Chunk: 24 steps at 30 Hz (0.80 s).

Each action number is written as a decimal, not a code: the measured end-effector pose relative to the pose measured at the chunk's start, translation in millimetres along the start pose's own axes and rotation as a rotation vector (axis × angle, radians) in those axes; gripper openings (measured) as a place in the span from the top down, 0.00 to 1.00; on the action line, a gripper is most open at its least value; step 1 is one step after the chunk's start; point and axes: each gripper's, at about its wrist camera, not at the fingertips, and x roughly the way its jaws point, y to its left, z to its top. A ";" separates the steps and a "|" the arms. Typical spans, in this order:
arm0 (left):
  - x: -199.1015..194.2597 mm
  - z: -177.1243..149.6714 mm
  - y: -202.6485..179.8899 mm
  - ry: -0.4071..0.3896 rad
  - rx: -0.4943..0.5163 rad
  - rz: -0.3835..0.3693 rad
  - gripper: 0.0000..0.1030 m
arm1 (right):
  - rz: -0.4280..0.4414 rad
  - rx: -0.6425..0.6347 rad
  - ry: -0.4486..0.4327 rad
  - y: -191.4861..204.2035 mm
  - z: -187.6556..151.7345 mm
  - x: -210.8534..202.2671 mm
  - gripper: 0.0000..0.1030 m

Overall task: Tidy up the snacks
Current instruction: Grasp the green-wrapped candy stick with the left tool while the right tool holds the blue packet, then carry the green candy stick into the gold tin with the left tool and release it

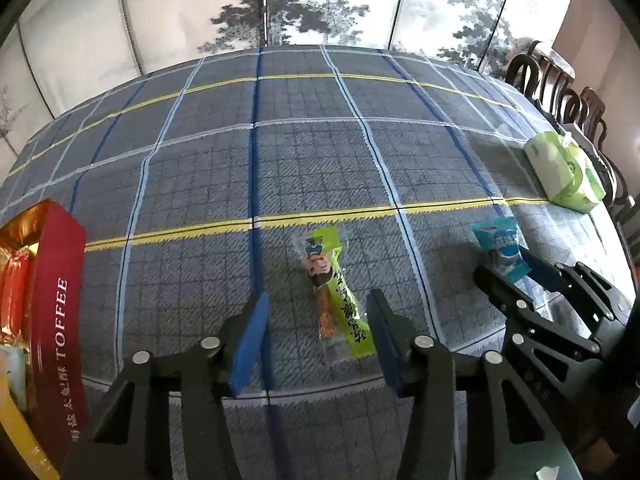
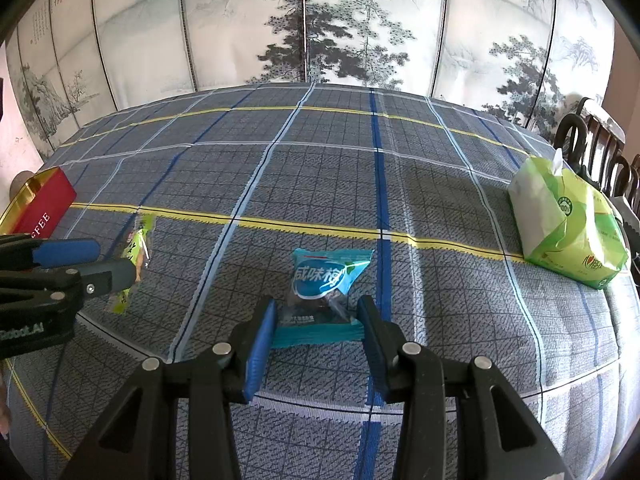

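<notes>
Two grippers over snacks on a plaid tablecloth (image 2: 320,168).
Far left, red toffee box (image 1: 56,304). Left gripper (image 1: 316,316) open, green snack stick (image 1: 340,292) lying between its fingers. Right gripper (image 2: 316,322) open, straddling blue snack packet (image 2: 324,280). Far right, green tissue pack (image 2: 568,224).

The left gripper (image 1: 318,316) fills the bottom of its frame: matte black angular linkage arms, round silver pins at the joints, and two flat blue pads (image 1: 250,344) on the fingers. The right gripper (image 2: 316,328) at the lower centre of its frame is built alike, its pads (image 2: 260,344) bright blue. At the left edge, white lettering on black seems to read "Robot.AI".
</notes>
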 end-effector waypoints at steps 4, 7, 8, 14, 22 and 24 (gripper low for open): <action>3.9 3.2 -1.7 0.004 0.008 0.003 0.61 | 0.000 0.000 0.000 -0.1 0.0 -0.2 0.59; 8.4 3.6 -1.1 0.016 0.013 -0.004 0.65 | 0.001 0.000 0.000 0.0 0.0 -0.2 0.59; 9.5 3.1 -0.6 0.019 0.014 -0.002 0.66 | 0.000 0.001 0.000 0.0 -0.1 -0.3 0.59; 10.7 2.0 6.7 0.015 -0.001 -0.006 0.81 | -0.003 0.002 0.000 0.2 -0.1 -0.4 0.59; 7.8 -1.1 10.9 0.007 0.013 -0.015 0.83 | -0.003 0.002 0.000 0.1 -0.1 -0.5 0.58; 6.2 -3.4 12.5 0.004 0.017 -0.016 0.84 | -0.003 0.002 0.000 0.1 -0.1 -0.5 0.58</action>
